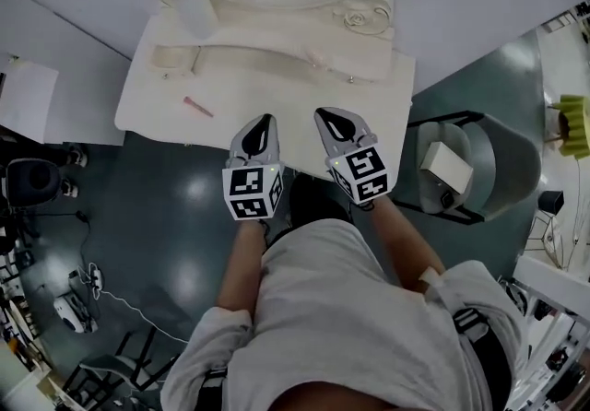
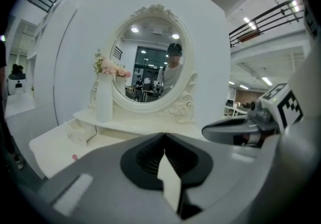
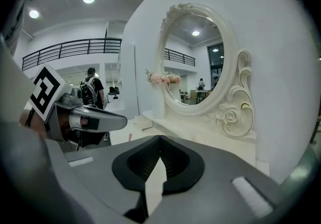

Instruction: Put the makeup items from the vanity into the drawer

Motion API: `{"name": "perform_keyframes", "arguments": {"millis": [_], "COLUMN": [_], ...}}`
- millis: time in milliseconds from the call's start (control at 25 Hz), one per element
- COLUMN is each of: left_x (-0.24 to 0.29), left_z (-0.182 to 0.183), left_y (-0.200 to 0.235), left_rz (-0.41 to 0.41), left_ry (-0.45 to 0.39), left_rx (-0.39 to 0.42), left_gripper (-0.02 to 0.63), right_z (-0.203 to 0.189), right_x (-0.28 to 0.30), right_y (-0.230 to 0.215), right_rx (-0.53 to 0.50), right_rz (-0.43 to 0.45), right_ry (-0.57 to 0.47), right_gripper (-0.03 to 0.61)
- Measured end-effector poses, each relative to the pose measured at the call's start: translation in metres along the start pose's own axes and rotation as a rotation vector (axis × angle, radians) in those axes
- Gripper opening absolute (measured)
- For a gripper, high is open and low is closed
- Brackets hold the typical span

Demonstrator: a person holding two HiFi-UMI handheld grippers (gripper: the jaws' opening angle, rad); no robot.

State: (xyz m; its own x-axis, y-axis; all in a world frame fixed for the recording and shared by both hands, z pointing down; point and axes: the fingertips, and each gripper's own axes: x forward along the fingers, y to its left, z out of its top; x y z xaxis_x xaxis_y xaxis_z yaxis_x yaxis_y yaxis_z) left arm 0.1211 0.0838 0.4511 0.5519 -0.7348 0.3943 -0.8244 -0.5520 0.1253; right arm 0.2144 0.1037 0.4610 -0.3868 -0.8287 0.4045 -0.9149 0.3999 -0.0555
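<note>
Head view: the grey left gripper [image 1: 265, 121] and the grey right gripper [image 1: 326, 113] hover over the front edge of the white vanity table [image 1: 277, 91]. A slim pink makeup stick [image 1: 197, 107] lies apart to their left on bare tabletop.

Left gripper view: the jaws are pressed together and empty. The stick [image 2: 74, 157] sits low left, with the small cream drawer [image 2: 80, 132] beyond it.

Right gripper view: the jaws are likewise closed and empty, and the stick is barely discernible.

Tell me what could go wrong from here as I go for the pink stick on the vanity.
1. The left gripper and right gripper are both shut. Reaching in like that would probably nudge the pink stick, which lies near the left front edge of the vanity, and push it off.
2. The flower vase stands just behind the small drawer, so a wide swing there could tip it.
</note>
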Motion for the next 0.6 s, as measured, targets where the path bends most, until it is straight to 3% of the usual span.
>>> {"name": "perform_keyframes", "arguments": {"millis": [280, 600], "left_x": [0.072, 0.111], "left_z": [0.000, 0.005], "left_y": [0.008, 0.008], "left_rz": [-0.044, -0.050], "left_ry": [0.075, 0.113], "left_rx": [0.014, 0.030], "left_gripper": [0.002, 0.003], "right_z": [-0.006, -0.008], "right_x": [0.047, 0.073], "right_y": [-0.049, -0.091], "right_rx": [0.014, -0.048], "right_rz": [-0.009, -0.047], "right_ry": [0.046, 0.091], "right_gripper": [0.000, 0.002]}}
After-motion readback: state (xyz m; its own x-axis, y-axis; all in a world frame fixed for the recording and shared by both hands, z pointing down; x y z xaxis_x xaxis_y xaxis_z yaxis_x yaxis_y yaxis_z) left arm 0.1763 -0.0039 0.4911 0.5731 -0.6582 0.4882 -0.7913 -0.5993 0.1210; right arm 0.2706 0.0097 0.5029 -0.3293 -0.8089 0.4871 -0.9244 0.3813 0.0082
